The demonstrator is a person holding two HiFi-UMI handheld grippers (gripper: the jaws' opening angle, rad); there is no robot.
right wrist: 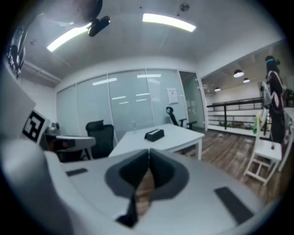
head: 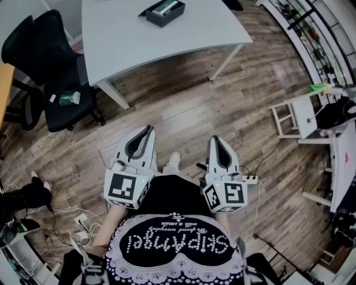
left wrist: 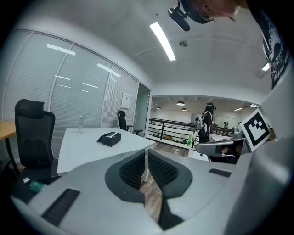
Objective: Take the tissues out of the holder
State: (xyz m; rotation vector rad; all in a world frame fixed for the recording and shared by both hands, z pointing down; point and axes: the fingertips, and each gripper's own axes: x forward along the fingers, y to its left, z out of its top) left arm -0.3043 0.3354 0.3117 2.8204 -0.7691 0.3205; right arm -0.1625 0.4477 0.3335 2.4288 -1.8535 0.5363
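A dark tissue holder [head: 164, 11] with pale tissues showing in its top slot sits on the white table [head: 133, 39] at the far side of the room. It also shows small in the left gripper view, tissue holder [left wrist: 109, 137], and in the right gripper view, tissue holder [right wrist: 154, 134]. My left gripper [head: 148, 129] and right gripper [head: 215, 139] are held side by side close to the person's body, over the wooden floor and well short of the table. Both point toward the table. The jaws of the left gripper [left wrist: 146, 155] and of the right gripper [right wrist: 149, 153] are closed together with nothing between them.
A black office chair [head: 50, 61] stands left of the table with a small green item [head: 69, 98] on its seat. White racks and a step stool [head: 300, 117] line the right side. Cables and a power strip [head: 83, 222] lie on the floor at lower left. A person [left wrist: 206, 124] stands far off.
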